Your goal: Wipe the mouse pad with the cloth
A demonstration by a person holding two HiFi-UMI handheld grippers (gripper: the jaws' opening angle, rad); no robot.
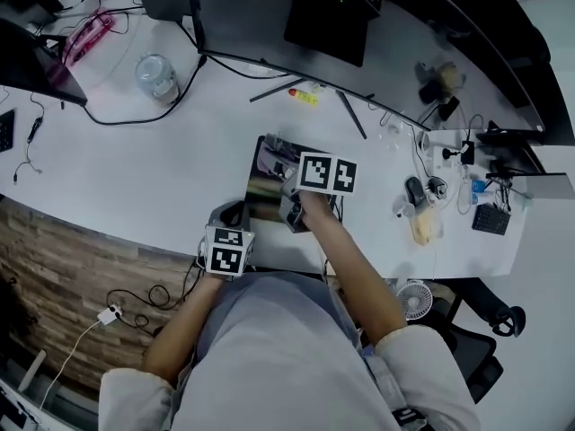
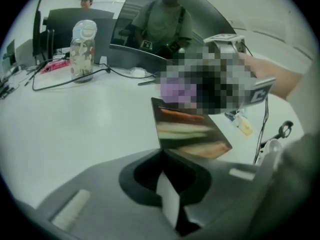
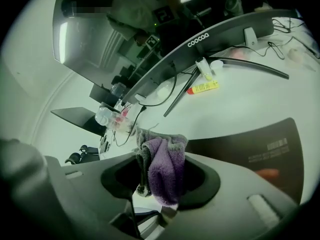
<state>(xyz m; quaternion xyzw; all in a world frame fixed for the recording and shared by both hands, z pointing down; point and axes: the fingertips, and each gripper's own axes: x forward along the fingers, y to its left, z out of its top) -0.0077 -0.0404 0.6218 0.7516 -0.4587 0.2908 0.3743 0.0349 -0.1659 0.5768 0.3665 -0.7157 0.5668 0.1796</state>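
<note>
Right hand-held gripper (image 3: 159,181) pinching cloth (image 3: 167,164) over mouse pad (image 3: 250,144)

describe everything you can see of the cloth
The cloth is a small fuzzy rag, purple on one face and grey on the other, with a loose thread at its top. It is bunched and folded, clamped between the jaws of the right gripper, at the edge of the dark mouse pad. Whether it touches the pad cannot be told.

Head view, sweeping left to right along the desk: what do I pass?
Pink item → water bottle → mouse pad → small dark device. The yellow tube and the grippers overlap the pad's span, so they are left out.
</note>
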